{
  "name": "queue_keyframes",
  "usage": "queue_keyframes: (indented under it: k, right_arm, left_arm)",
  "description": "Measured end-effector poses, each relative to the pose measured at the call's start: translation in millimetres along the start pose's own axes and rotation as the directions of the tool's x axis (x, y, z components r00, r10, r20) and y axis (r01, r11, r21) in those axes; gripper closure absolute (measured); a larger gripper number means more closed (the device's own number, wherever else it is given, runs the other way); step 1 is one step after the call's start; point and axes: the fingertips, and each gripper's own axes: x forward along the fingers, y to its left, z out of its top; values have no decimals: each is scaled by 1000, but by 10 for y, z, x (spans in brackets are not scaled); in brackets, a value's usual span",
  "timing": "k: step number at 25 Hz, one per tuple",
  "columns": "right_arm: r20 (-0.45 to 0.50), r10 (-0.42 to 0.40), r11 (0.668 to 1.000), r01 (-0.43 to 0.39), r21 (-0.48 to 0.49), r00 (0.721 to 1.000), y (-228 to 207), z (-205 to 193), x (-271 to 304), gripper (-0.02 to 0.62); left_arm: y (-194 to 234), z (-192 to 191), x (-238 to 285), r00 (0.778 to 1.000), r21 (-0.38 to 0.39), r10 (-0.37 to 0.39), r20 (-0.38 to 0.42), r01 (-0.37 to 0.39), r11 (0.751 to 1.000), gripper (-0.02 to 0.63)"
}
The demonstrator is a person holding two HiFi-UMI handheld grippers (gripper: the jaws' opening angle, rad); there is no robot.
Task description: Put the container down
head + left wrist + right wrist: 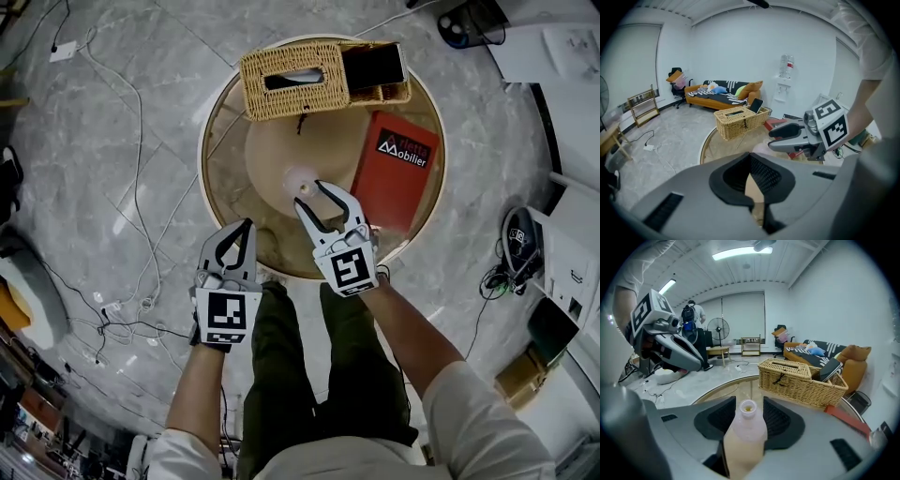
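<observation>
A pale translucent bottle [301, 186] with tan liquid and no cap stands upright on the round table [217, 112]. My right gripper [307, 193] is open, its jaws spread either side of the bottle [745, 434] with a little room at each pad. In the right gripper view the bottle's neck rises between the black pads [783, 419]. My left gripper [248, 224] hovers over the table's near left edge, shut with nothing in it, its tips [750, 158] meeting.
A wicker tissue basket [292, 81] with a dark phone [374, 64] in its side pocket stands at the table's far edge. A red book [397, 169] lies right of the bottle. Cables [122, 309] trail over the floor at left. An orange sofa [719, 96] stands at the wall.
</observation>
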Motion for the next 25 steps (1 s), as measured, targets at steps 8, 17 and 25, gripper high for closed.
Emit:
queue_keyframes:
  k: [8, 17, 25]
  right_arm:
    - [25, -62, 997, 62, -34, 998, -160, 311, -549, 411]
    - [35, -154, 988, 155, -24, 987, -311, 712, -1213, 476]
    - [31, -242, 970, 242, 4, 970, -340, 980, -1950, 552]
  left_arm:
    - [-108, 395, -287, 1000, 40, -5, 29, 4, 999, 598]
    - [-244, 771, -678, 999, 77, -12, 50, 8, 997, 598]
    - [-352, 1062, -1121, 997, 93, -9, 73, 2, 996, 598]
